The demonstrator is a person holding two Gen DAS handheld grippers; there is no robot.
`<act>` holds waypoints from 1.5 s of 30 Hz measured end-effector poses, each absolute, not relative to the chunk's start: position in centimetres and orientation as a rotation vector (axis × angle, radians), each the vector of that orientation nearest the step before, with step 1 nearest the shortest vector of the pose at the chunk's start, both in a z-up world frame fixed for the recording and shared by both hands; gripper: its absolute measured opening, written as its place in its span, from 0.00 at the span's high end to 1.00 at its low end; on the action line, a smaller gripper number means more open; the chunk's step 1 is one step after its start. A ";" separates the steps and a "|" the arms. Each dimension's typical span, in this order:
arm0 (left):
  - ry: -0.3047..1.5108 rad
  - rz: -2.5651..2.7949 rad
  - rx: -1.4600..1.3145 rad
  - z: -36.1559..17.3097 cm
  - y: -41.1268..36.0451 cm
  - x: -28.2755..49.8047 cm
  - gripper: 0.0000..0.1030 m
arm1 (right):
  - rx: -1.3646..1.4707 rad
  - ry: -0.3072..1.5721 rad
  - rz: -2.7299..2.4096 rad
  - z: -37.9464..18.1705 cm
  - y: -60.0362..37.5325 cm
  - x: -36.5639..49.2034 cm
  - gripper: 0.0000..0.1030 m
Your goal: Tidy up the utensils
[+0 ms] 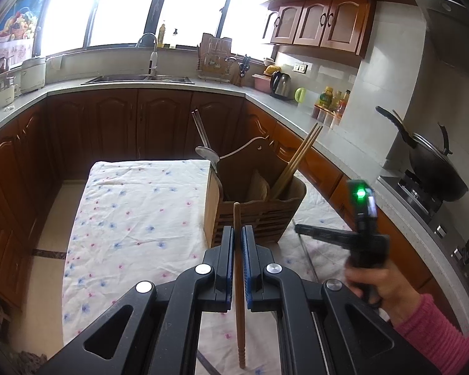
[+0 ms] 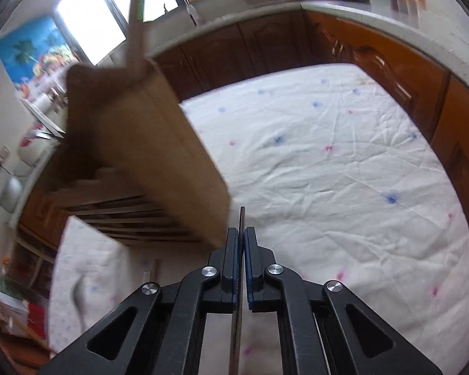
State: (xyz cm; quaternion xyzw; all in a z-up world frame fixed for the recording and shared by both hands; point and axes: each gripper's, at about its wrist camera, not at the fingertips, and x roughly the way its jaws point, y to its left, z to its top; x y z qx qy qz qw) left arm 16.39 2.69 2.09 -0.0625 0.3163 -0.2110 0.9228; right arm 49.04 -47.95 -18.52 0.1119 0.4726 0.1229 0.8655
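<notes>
A wooden utensil holder (image 1: pixel 253 206) stands on the flowered tablecloth (image 1: pixel 134 212). It holds a pair of wooden chopsticks (image 1: pixel 300 159), a metal spoon (image 1: pixel 207 153) and metal chopsticks at its left end. My left gripper (image 1: pixel 237 231) is shut on a wooden chopstick (image 1: pixel 239 297), just in front of the holder. My right gripper (image 2: pixel 241 234) is shut on a thin dark metal utensil (image 2: pixel 238 312), close to the holder's side (image 2: pixel 153 156); it also shows in the left wrist view (image 1: pixel 364 234), to the right of the holder.
A metal spoon (image 2: pixel 78 293) lies on the cloth below the holder. Brown cabinets (image 1: pixel 115 125) and a grey counter with a sink (image 1: pixel 137 78) ring the table. A wok (image 1: pixel 434 168) sits on the stove at the right.
</notes>
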 end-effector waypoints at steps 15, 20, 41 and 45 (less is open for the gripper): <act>0.610 -0.443 -0.118 3.3 2.5 14.2 0.96 | 0.277 0.726 0.386 -7.6 -48.2 42.8 0.97; 0.600 -0.449 -0.114 3.6 2.3 13.6 0.96 | 0.277 0.693 0.392 -6.4 -48.5 41.7 0.98; 0.598 -0.460 -0.116 3.6 2.1 14.7 0.96 | 0.343 0.964 0.079 -17.6 -53.1 50.7 0.83; 0.604 -0.459 -0.116 3.6 2.2 15.1 0.96 | 0.321 1.034 0.019 -21.0 -52.1 53.8 0.83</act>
